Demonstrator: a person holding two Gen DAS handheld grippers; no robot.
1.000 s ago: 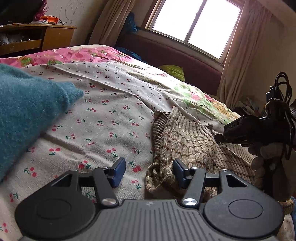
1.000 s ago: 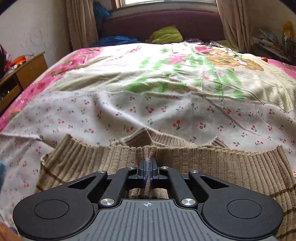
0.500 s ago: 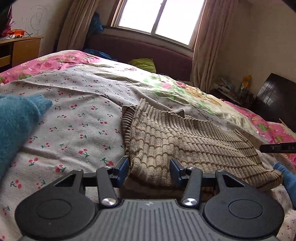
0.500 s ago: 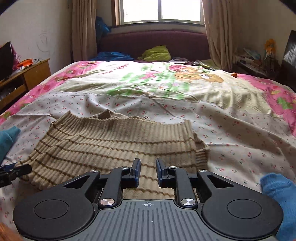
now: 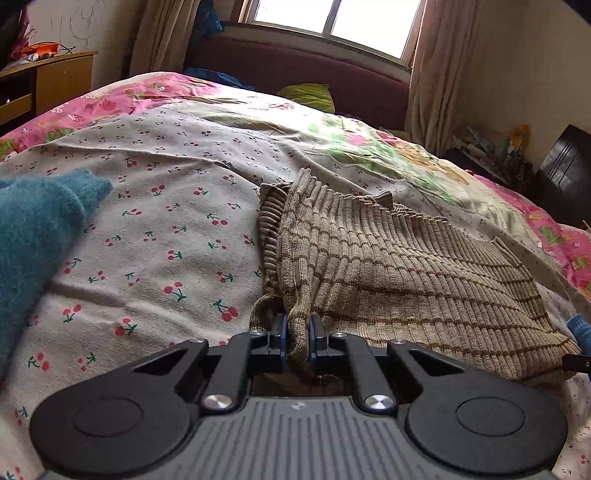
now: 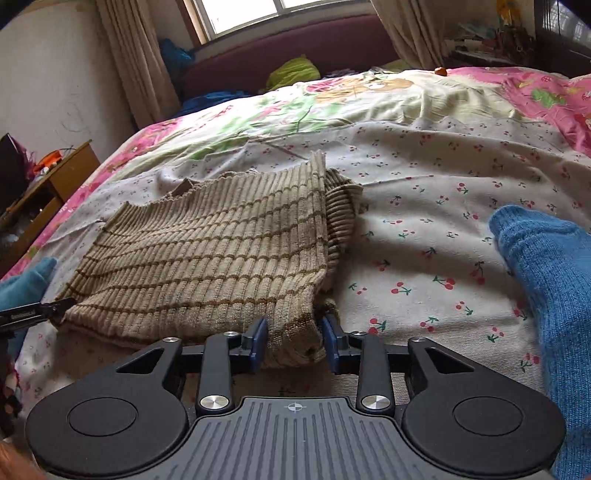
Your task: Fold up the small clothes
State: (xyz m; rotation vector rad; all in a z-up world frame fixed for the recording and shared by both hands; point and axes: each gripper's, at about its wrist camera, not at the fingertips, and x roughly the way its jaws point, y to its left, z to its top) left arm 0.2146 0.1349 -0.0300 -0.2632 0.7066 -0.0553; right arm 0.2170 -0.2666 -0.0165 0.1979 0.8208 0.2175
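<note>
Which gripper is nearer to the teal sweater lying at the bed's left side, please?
Left. The left gripper pinches the beige sweater's left corner, nearest the teal sweater; the right gripper straddles its opposite corner.

Sweater [image 5: 406, 273] near hem: bunched between left gripper [image 5: 297, 338] pads, lower edge hidden behind gripper body.
Sweater underside: folded under — out of sight in both views.
Teal knit [image 5: 37, 236]: cut off by left edge.
Blue knit [image 6: 546, 295]: cut off by right edge.
Shelf clutter [image 6: 491, 35]: too small to tell.
Left gripper tip [image 6: 40, 312] in right view: mostly cut off — jaws unreadable there.
</note>
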